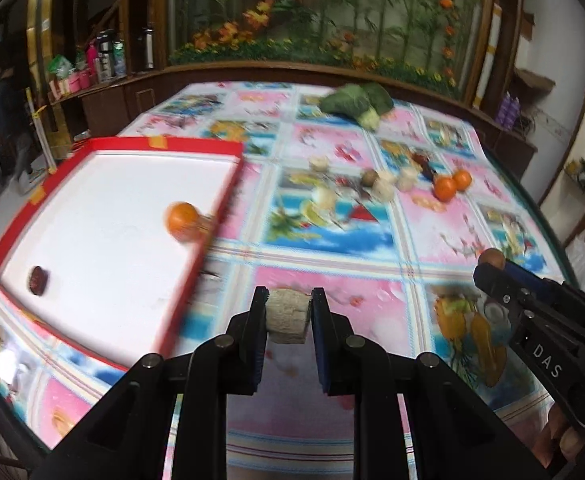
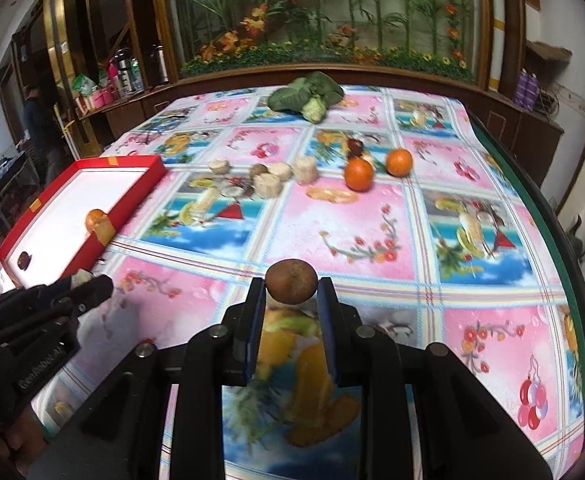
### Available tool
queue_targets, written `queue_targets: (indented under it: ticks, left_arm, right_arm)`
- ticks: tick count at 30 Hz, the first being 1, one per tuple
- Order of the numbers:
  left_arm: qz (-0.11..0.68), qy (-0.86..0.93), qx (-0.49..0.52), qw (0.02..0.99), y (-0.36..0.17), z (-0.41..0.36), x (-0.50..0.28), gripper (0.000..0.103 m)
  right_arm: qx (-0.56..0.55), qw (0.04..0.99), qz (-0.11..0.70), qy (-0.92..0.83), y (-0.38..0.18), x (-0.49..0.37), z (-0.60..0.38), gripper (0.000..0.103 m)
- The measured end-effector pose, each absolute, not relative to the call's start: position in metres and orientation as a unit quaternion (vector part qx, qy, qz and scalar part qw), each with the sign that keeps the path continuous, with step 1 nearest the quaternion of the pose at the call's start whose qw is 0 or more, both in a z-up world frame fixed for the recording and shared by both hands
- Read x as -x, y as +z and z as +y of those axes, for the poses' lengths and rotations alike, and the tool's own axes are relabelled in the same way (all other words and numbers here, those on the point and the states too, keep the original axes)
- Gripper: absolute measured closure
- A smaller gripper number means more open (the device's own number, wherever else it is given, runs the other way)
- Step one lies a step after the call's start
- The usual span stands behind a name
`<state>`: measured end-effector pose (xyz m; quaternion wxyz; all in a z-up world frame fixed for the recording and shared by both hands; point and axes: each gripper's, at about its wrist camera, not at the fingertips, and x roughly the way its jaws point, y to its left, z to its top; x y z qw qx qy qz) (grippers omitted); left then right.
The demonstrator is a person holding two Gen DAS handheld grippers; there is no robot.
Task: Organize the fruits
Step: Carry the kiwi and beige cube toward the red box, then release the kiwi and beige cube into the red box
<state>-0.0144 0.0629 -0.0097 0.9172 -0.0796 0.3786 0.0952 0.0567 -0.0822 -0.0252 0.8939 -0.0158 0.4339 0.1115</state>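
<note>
While the red tray [image 1: 196,264] sits at the desk's left, the left gripper [image 1: 288,314] pinches a pale cut chunk [image 1: 288,316], its axis roughly upright; the right gripper [image 2: 291,288], angled downward, pinches a brown round fruit [image 2: 291,286].

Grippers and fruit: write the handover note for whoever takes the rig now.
Left gripper: shut on a pale chunk, held beside the red tray.
Right gripper: shut on a brown fruit, over the table.
Done: one orange and a dark fruit are in the tray.
Left: both held pieces, plus two oranges, more pale chunks and small fruits mid-table.
</note>
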Motion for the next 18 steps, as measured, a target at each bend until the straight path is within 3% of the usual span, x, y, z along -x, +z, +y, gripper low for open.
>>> queue_targets:
  ticks: [6, 18]
  left_arm:
    - [0.353, 0.16, 0.1, 0.916, 0.006, 0.121, 0.026, 0.084]
    - [0.39, 0.242, 0.122, 0.88, -0.018, 0.209, 0.006, 0.084]
  right_arm:
    - [0.032, 0.895, 0.418, 0.155, -0.007, -0.069, -0.044, 0.075]
    - [0.04, 0.863, 0.42, 0.279, -0.01, -0.123, 0.086, 0.075]
